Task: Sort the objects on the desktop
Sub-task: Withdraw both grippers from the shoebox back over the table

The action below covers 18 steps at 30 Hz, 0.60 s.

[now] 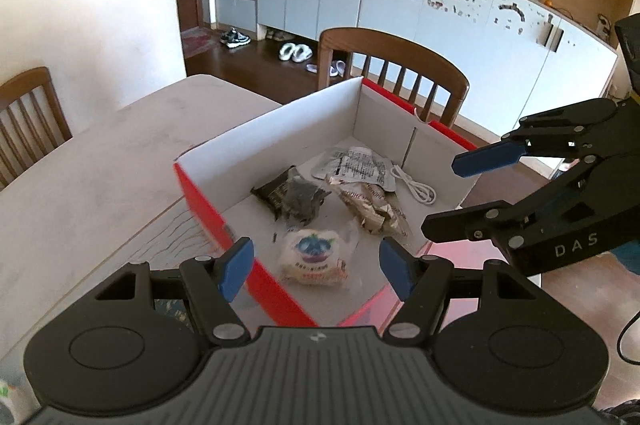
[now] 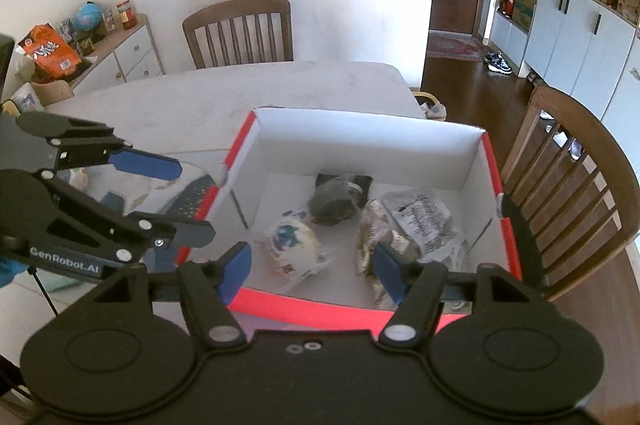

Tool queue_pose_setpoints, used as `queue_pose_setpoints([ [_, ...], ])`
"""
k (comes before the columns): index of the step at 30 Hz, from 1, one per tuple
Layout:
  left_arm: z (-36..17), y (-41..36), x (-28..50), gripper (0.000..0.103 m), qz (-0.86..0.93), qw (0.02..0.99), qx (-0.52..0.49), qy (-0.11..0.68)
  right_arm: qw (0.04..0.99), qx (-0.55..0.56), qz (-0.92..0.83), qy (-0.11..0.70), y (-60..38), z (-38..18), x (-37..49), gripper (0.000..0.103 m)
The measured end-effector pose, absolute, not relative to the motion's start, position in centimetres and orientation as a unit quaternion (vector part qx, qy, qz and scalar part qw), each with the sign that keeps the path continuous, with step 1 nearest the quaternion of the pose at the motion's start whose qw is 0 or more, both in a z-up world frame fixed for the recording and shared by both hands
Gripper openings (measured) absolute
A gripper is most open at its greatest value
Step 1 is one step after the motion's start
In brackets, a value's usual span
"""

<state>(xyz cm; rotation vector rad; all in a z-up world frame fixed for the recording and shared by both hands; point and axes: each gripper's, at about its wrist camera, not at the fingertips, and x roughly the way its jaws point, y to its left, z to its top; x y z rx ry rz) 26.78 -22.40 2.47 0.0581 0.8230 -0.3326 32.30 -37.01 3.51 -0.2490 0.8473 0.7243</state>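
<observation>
A red box with white inner walls point(image 1: 276, 129) point(image 2: 360, 141) stands on the pale table. In it lie a white snack pack with a blue print point(image 1: 314, 259) point(image 2: 290, 243), a dark packet point(image 1: 292, 199) point(image 2: 334, 201), a crinkled gold wrapper point(image 1: 372, 209) point(image 2: 370, 229), a silver printed pouch point(image 1: 354, 165) point(image 2: 420, 217) and a white cable point(image 1: 416, 185). My left gripper point(image 1: 316, 267) point(image 2: 188, 197) is open and empty above the box's near corner. My right gripper point(image 2: 310, 265) point(image 1: 444, 193) is open and empty over the box's near edge.
Wooden chairs point(image 1: 394, 73) point(image 2: 240, 31) point(image 2: 576, 185) stand around the table point(image 1: 100, 153). A patterned mat and small items point(image 2: 192, 195) lie left of the box. A sideboard with snacks and a globe point(image 2: 80, 33) stands at the wall.
</observation>
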Motion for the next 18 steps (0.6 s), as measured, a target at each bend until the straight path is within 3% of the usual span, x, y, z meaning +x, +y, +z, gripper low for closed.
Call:
queue_pose_setpoints([
  [12,3.0,-16.7,20.5,0.068,-0.120,0.916,0.004,0.384,0.834,-0.105,0.361,0.405,-32.9,3.4,28.5,0.079],
  [16,2.7,-14.7,18.7,0.075,-0.108,0.917,-0.001,0.384,0.830,-0.104,0.373,0.401,-31.2,3.4,27.1,0.083],
  [18,2.5,-13.8,17.8,0.083,-0.105,0.917,-0.002,0.385,0.829,-0.103,0.378,0.398,-30.2,3.5,26.6,0.086],
])
